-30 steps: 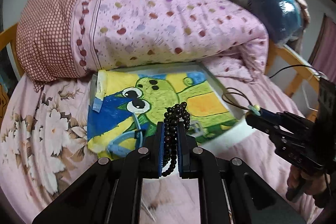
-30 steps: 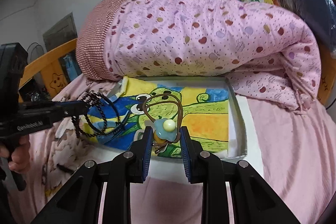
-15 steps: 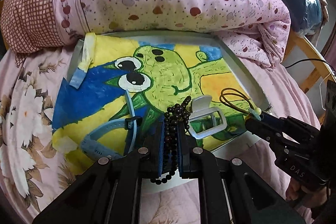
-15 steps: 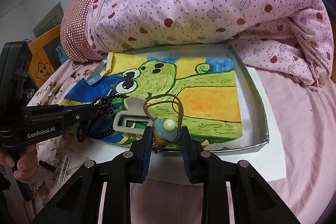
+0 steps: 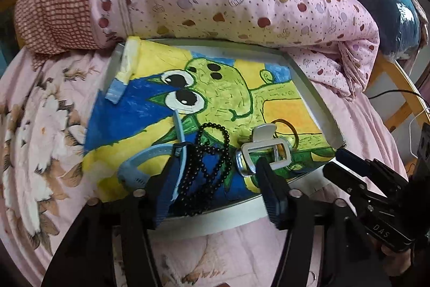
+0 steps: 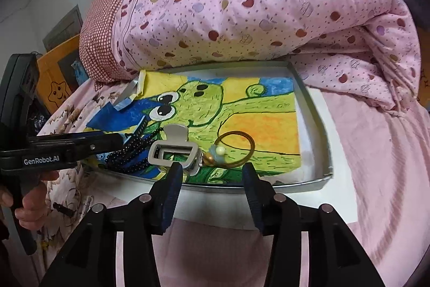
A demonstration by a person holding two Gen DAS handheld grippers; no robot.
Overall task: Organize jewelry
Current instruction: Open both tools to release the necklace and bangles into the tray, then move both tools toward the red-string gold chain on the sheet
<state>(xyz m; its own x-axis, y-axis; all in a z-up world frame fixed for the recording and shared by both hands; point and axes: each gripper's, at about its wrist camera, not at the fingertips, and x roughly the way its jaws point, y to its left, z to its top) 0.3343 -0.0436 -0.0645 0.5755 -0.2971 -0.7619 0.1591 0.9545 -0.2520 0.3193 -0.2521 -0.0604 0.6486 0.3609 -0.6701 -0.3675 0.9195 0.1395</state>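
Lifting away now, we risk snagging; our left gripper has just been opening, jaws wide around the black bead bracelet lying in the tray; our right gripper, also just widened, straddles the released hair tie; a pad could drag either out.

Both grippers are angled down toward the bed, side by side. The left gripper has its jaws spread apart, they've just been opening, and nothing is pinched between the pads. Same deal with the right gripper: jaws just opened, standing apart with no grip on anything. A hand wraps the left gripper's handle at the near left of the right wrist view.
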